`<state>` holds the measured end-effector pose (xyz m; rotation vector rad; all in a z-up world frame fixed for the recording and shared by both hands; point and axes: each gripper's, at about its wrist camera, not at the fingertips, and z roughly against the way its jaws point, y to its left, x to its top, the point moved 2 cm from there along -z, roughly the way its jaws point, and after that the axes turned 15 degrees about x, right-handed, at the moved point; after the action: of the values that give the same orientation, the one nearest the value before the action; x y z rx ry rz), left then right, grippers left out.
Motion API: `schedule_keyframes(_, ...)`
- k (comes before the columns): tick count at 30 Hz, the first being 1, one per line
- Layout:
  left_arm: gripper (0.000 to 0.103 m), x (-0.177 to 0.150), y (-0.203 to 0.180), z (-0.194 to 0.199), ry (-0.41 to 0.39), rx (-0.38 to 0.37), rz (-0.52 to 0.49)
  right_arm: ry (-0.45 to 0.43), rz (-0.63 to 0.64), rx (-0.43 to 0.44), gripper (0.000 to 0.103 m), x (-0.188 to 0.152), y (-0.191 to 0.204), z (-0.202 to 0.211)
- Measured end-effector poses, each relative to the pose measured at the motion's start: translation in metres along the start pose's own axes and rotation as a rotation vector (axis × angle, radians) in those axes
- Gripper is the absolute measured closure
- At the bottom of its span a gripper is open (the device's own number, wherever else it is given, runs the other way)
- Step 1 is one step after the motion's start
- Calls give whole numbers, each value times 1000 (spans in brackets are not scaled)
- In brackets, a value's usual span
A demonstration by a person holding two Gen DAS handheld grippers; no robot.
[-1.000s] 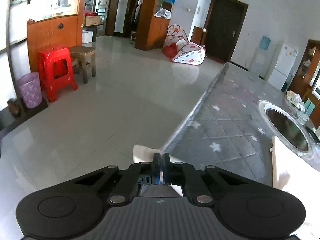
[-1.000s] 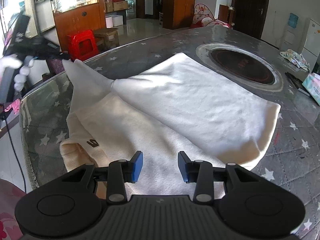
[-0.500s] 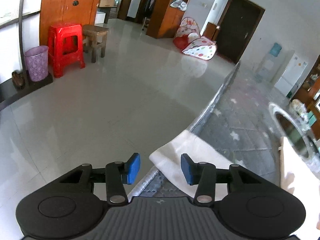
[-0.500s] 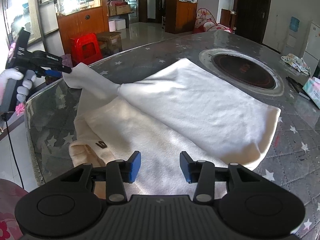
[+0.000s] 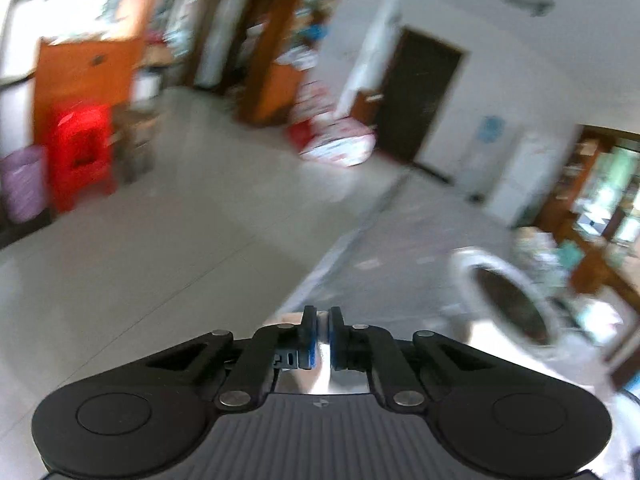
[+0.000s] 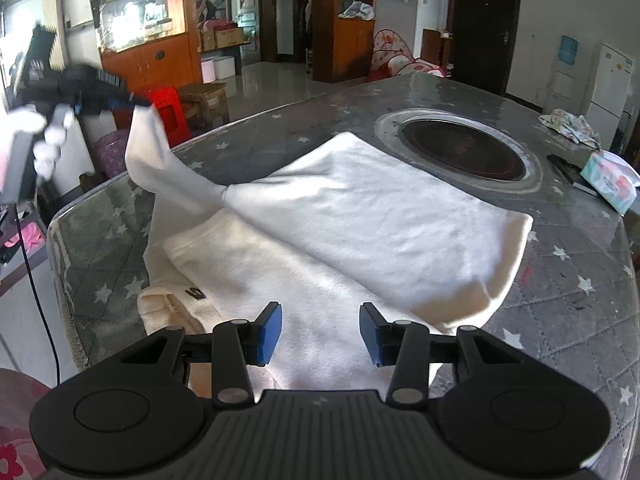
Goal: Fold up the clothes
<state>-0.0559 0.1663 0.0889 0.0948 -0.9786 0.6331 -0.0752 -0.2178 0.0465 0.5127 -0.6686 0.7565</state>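
A cream-white garment (image 6: pixel 352 216) lies spread on the grey star-patterned table (image 6: pixel 560 280), folded over itself, with a small dark label (image 6: pixel 194 293) near its left edge. My left gripper (image 5: pixel 322 340) is shut on the garment's sleeve (image 6: pixel 160 160). In the right wrist view the left gripper (image 6: pixel 136 100) holds that sleeve lifted above the table's left corner. My right gripper (image 6: pixel 320 332) is open and empty, low over the near part of the garment. The left wrist view is blurred.
A round recessed burner (image 6: pixel 460 152) sits in the table beyond the garment. A tissue pack (image 6: pixel 608 182), a pen and a crumpled cloth (image 6: pixel 568 126) lie at the far right. A red stool (image 6: pixel 168 108) and a purple bin (image 5: pixel 22 182) stand on the floor at left.
My left gripper, open around the sleeve end half a second ago, has shut on it again and lifted it up off the table. My right gripper has stayed open in place.
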Motion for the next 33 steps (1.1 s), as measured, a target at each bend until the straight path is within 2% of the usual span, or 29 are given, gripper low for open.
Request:
schedule_keyframes(5, 97, 8, -77, 47, -37, -270, -113, -38, -24, -20, 60, -5, -7, 14)
schedule_keyframes(9, 97, -13, -135, 75, -21, -456, -217, -72, -54, -51, 60, -11, -17, 30)
schedule_keyframes(11, 97, -29, -156, 84, 11, -535, -263, -85, -69, -64, 60, -14, -21, 36)
schedule_keyframes(16, 94, -80, -197, 95, 114, -661, -423, -101, -113, -97, 60, -26, -33, 49)
schedule_keyframes(18, 87, -99, -208, 95, 175, -694, -485, -102, -127, -106, 60, -29, -37, 51)
schedule_keyframes(20, 86, -112, -207, 97, 195, -690, -533, -103, -137, -108, 60, -31, -39, 52)
schedule_keyframes(22, 80, -113, -198, 98, 192, -681, -558, -104, -141, -105, 60, -32, -39, 52)
schedule_keyframes(24, 67, -108, -179, 96, 169, -644, -561, -105, -145, -102, 60, -32, -40, 53)
schedule_keyframes(30, 65, -101, -111, 74, 86, -432, -638, -85, -149, -62, 62, -28, -39, 36)
schedule_keyframes(33, 65, -107, -83, 65, 82, -344, -682, -74, -151, -51, 62, -26, -40, 25)
